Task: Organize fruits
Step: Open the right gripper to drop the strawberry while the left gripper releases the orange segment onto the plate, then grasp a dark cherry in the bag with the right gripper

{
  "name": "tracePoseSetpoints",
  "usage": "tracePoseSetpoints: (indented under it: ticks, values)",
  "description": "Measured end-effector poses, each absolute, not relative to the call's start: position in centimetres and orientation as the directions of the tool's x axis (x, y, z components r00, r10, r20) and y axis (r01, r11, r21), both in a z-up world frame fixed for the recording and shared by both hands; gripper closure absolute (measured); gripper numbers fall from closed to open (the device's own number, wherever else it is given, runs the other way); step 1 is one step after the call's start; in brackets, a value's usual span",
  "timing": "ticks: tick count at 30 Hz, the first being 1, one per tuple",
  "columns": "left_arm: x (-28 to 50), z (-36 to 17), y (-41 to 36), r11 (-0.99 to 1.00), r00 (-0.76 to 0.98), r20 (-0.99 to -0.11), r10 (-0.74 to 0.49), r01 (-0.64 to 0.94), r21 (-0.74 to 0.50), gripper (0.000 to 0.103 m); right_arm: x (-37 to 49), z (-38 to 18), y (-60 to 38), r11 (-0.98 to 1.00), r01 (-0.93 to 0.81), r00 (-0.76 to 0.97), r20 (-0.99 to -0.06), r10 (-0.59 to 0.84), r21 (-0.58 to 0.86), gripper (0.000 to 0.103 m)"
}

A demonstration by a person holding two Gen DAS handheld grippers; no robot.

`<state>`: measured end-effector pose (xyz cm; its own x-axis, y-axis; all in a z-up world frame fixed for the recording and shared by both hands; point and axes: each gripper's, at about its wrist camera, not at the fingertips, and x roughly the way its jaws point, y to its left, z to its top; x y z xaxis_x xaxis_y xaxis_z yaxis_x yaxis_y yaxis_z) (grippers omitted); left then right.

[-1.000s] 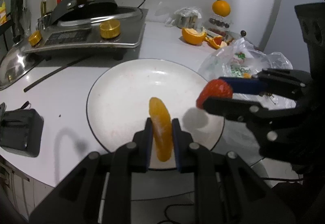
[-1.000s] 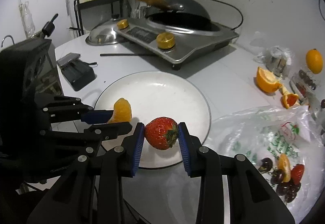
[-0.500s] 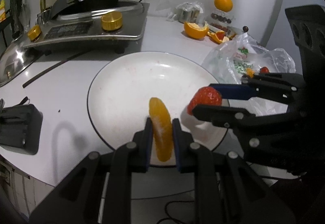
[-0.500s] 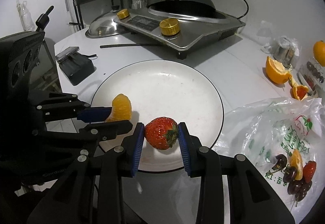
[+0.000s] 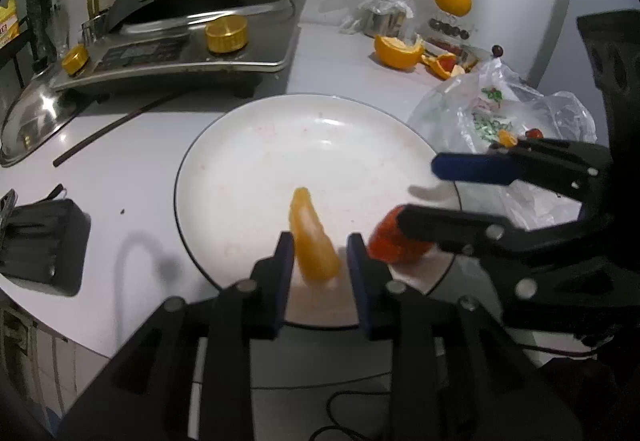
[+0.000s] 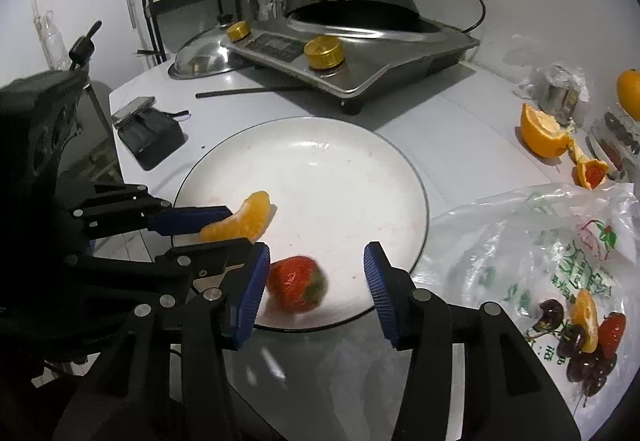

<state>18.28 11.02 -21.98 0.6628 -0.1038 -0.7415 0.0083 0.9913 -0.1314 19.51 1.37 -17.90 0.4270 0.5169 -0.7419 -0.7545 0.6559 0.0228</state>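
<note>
Strawberry (image 6: 296, 289) lies on plate (image 6: 320, 161) near edge, between spread right tool (image 6: 316, 273) fingers. Orange segment (image 5: 314, 237) sits loose in left tool (image 5: 318, 261), spread too. Bag (image 6: 540, 241) print unreadable.

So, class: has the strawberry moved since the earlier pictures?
Yes. The strawberry has dropped from the right gripper, now open, onto the white plate near its front rim.
</note>
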Motion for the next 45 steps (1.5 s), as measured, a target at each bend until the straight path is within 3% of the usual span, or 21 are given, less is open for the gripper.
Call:
tracePoseSetpoints:
  ticks: [3,6,8,16,20,31,40,45]
  values:
    - [18.4,-21.8,10.6,0.993,0.66,-0.746,-0.092,0.005,-0.118,0.073,19.5,-17.2,0.4,0.664,-0.748,0.444,-0.726,0.525,0.022,0.051]
    - [18.4,-21.7,10.1,0.994,0.659,-0.747,-0.085,0.005,-0.109,0.064,19.6,-16.5,-0.8,0.678,-0.735,0.466,-0.709,0.529,0.022,0.051]
    - [18.4,-21.4,9.8,0.994,0.664,-0.743,-0.082,0.001,-0.109,0.047,19.6,-16.0,-1.8,0.688,-0.725,0.483,-0.697,0.53,0.021,0.051]
    - [18.7,-20.7,8.3,0.996,0.669,-0.741,-0.059,-0.014,-0.093,0.045,19.8,-14.8,-5.9,0.736,-0.677,0.542,-0.666,0.513,0.016,0.051]
    - [18.7,-20.2,7.7,0.995,0.679,-0.733,-0.053,-0.025,-0.095,0.031,20.1,-14.8,-8.0,0.76,-0.65,0.566,-0.656,0.5,0.018,0.051]
    - [18.8,-18.5,6.8,0.999,0.716,-0.698,-0.003,-0.033,-0.038,0.03,21.8,-15.6,-12.6,0.829,-0.56,0.63,-0.648,0.428,0.003,0.051]
    - [18.9,-16.8,6.5,0.998,0.765,-0.644,-0.019,-0.029,-0.064,0.03,23.5,-16.8,-14.2,0.848,-0.53,0.637,-0.662,0.395,-0.004,0.067]
    - [19.5,-16.8,5.5,0.998,0.764,-0.644,-0.035,-0.005,-0.061,0.03,24.4,-17.6,-14.2,0.847,-0.532,0.625,-0.676,0.391,-0.001,0.071]
